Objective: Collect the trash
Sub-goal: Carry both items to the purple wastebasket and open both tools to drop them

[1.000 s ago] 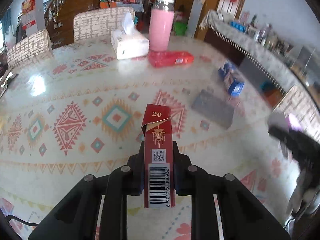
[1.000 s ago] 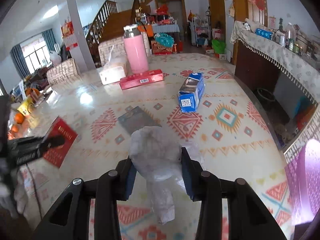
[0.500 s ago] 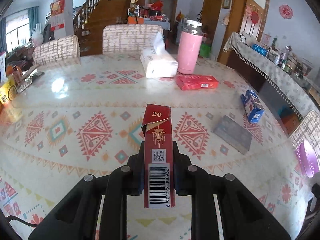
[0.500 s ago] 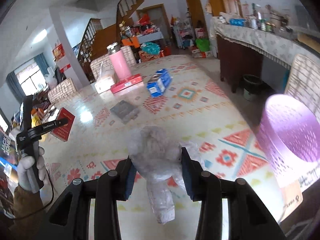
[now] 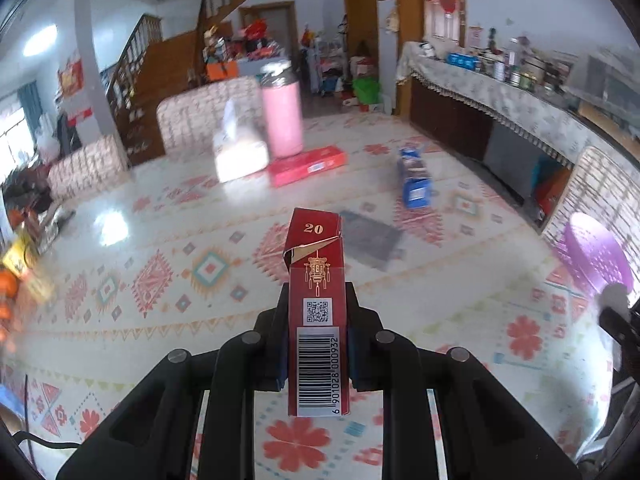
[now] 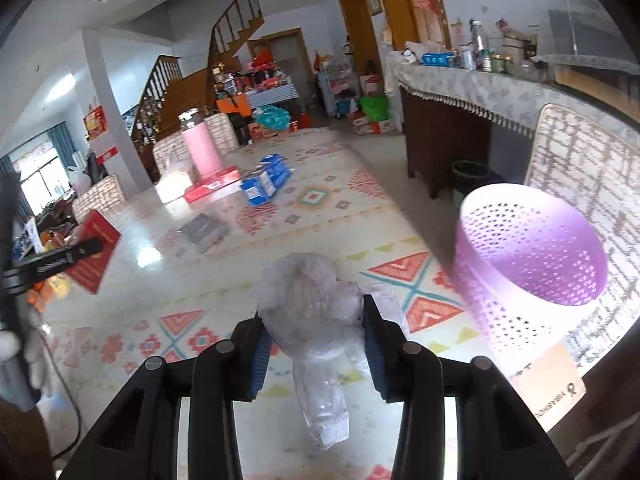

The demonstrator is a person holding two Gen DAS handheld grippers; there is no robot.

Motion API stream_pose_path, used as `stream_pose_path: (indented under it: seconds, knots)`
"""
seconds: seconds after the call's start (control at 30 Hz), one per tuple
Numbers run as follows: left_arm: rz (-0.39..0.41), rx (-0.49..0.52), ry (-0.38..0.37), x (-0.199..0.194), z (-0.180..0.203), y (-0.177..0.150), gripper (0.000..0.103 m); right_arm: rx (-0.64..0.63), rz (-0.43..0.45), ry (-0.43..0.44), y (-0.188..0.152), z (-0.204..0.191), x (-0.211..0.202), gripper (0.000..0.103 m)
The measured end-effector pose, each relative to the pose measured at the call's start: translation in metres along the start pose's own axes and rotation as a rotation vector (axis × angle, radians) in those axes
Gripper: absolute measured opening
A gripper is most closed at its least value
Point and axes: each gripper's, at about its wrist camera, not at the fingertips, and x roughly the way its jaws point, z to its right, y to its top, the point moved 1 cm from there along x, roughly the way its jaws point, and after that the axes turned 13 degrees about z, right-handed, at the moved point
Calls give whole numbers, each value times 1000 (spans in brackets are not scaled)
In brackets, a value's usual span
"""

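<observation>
My left gripper (image 5: pixel 318 312) is shut on a red cigarette pack (image 5: pixel 318 280) with a barcode, held upright above the patterned table (image 5: pixel 160 280). My right gripper (image 6: pixel 314 320) is shut on a crumpled clear plastic wrapper (image 6: pixel 316 320) near the table's right edge. A purple perforated basket (image 6: pixel 532 256) stands just right of it, beyond the table edge; the same basket (image 5: pixel 596 256) shows at the far right in the left wrist view. Loose on the table lie a blue carton (image 6: pixel 266 182), a grey flat packet (image 6: pixel 204 230) and a long red box (image 6: pixel 212 190). The left gripper with its red pack (image 6: pixel 94 248) appears at the left of the right wrist view.
A pink flask (image 5: pixel 282 120) and a tissue pack (image 5: pixel 240 156) stand at the table's far side, with woven chairs (image 5: pixel 208 116) behind. A woven chair back (image 6: pixel 584 168) rises behind the basket. A sideboard (image 6: pixel 460 92) with bottles runs along the right wall.
Both hands swung to the right. The purple basket has come close beside the right gripper and entered the left wrist view. Both grips are unchanged.
</observation>
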Motion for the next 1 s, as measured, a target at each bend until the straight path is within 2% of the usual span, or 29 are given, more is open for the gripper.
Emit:
stream_pose_path:
  seconds: [0.2, 0.53, 0.73, 0.83, 1.0]
  knots:
    - [28, 44, -64, -14, 47, 9, 21, -42, 16, -75, 7, 17, -5, 45]
    - [23, 144, -185, -4, 134, 19, 21, -87, 39, -197, 24, 67, -22, 45]
    - [2, 188, -305, 4, 195, 30, 21, -60, 54, -256, 37, 110, -34, 45]
    - [-19, 196, -399, 12, 230, 39, 21, -30, 57, -277, 41, 134, -37, 45]
    - [-47, 212, -480, 30, 283, 50, 21, 26, 58, -293, 45, 164, -36, 45]
